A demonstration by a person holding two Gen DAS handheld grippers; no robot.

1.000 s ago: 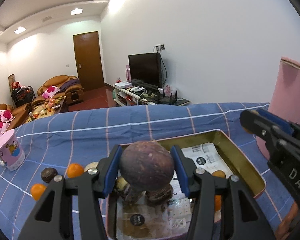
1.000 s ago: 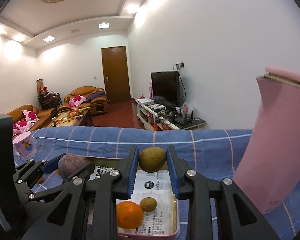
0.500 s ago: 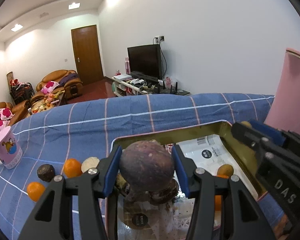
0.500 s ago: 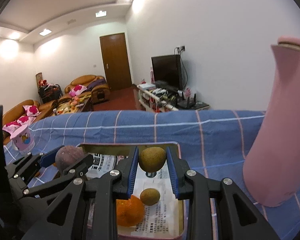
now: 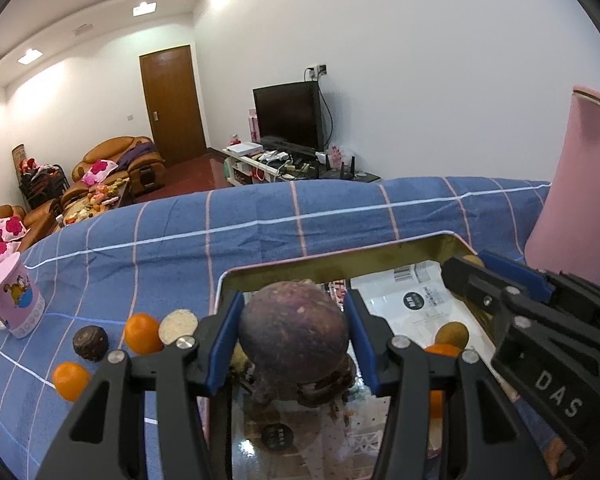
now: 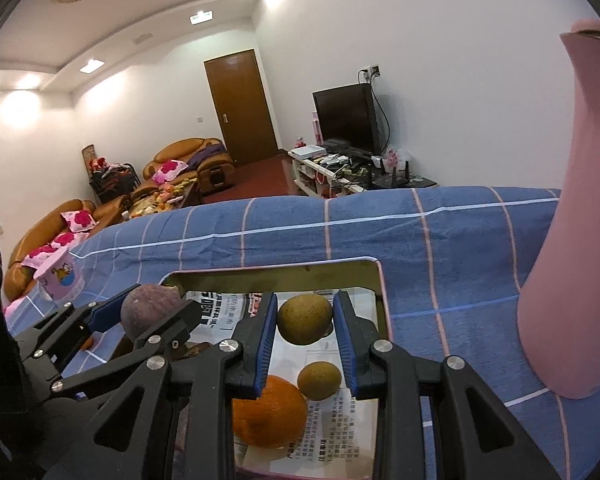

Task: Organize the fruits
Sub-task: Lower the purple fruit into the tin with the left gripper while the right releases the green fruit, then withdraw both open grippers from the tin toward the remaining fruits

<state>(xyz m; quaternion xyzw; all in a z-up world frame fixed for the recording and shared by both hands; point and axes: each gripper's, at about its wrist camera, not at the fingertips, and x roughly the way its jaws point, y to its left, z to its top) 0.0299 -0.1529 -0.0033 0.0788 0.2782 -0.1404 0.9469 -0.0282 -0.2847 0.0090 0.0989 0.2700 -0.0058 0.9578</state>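
My left gripper (image 5: pixel 294 338) is shut on a dark purple mangosteen (image 5: pixel 294 334) and holds it over the left part of a gold metal tray (image 5: pixel 420 248) lined with paper. More mangosteens (image 5: pixel 324 384) lie under it in the tray. My right gripper (image 6: pixel 305 320) is shut on a brown kiwi (image 6: pixel 304 318) over the tray's right part (image 6: pixel 383 300), above an orange (image 6: pixel 270 410) and a second kiwi (image 6: pixel 319 380). The left gripper with its mangosteen (image 6: pixel 150 310) shows at left in the right wrist view.
On the blue checked cloth (image 5: pixel 260 240) left of the tray lie two oranges (image 5: pixel 142 332), a dark mangosteen (image 5: pixel 90 342) and a pale round fruit (image 5: pixel 178 320). A pink cartoon cup (image 5: pixel 14 298) stands far left. A tall pink container (image 6: pixel 572 240) stands at right.
Both grippers have tilted down and come closer over the tray, each with its fruit still held. The tray now fills more of both views.
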